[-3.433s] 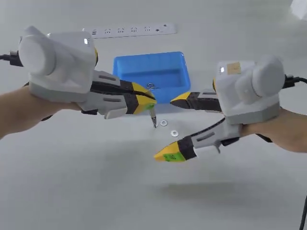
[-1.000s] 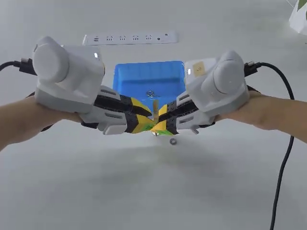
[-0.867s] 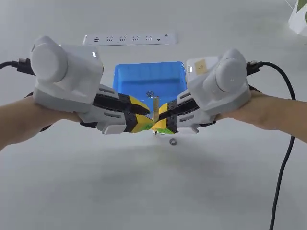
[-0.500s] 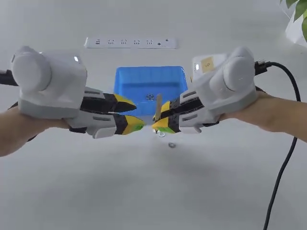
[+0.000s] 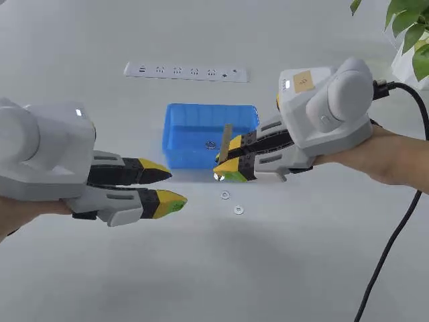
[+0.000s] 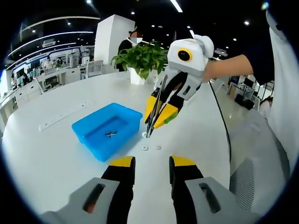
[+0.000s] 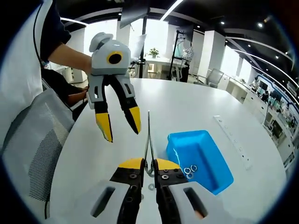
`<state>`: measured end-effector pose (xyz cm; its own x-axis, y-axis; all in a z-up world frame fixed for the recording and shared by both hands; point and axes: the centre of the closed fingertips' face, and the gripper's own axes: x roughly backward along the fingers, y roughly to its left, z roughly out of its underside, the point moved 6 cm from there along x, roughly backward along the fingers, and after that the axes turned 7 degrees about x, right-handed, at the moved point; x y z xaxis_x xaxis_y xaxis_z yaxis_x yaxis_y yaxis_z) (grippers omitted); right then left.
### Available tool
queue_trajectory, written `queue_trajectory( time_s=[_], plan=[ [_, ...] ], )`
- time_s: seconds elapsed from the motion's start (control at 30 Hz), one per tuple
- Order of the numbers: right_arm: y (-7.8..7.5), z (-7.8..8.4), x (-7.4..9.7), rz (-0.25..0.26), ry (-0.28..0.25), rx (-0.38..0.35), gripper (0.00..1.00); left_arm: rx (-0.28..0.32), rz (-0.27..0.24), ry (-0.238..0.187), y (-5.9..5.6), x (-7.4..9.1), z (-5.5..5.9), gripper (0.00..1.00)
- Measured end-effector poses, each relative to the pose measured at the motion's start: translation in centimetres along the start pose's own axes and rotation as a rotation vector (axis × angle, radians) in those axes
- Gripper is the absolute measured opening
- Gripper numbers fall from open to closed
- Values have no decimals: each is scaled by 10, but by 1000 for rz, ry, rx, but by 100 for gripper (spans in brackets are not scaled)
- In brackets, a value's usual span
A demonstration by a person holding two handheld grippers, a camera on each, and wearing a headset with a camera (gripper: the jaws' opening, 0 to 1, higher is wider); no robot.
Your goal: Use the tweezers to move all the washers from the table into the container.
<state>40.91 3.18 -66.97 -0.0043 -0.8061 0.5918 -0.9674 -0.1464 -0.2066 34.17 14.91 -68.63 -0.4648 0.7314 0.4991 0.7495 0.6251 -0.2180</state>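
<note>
Gripping tweezers [image 5: 226,137], right tool [image 5: 224,172] beside blue container [image 5: 175,142] — left tool [image 5: 169,188] agape — two washers [image 5: 224,195] nearby, power strip [image 5: 186,71] beyond.

- Head view: bright, even light; soft, faint shadows on the white table [image 5: 201,268].
- Gripper views: strong fisheye bending toward edges; ceiling lights [image 6: 176,5] glare against dark ceiling.

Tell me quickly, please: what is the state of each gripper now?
Left gripper: open, holding nothing.
Right gripper: shut on the tweezers.
</note>
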Motion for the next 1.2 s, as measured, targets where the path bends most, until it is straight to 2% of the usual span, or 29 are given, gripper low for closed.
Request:
queue_trajectory(
  time_s=[0.27,0.4,0.5,0.6,0.63,0.8,1.07,1.2],
  plan=[
    [-4,-10,3,9,3,25,9,-19,-4,17,-9,4,13,39],
    [-13,-18,8,31,-18,23,9,30,-18,-23,-9,8,14,50],
    [-23,-21,10,47,-25,22,9,38,-32,-28,-7,10,17,53],
    [-38,-17,11,78,-14,43,9,64,-35,-35,-7,11,21,52],
    [-42,-16,12,79,-16,29,9,74,-30,-38,-9,11,23,52],
    [-52,-10,13,103,-11,20,9,96,-19,-8,-17,12,38,52],
    [-75,2,3,140,-12,-14,9,145,-34,-14,-21,16,45,58],
    [-82,13,-8,138,7,-22,9,157,-48,-13,-20,17,48,60]
  ],
)
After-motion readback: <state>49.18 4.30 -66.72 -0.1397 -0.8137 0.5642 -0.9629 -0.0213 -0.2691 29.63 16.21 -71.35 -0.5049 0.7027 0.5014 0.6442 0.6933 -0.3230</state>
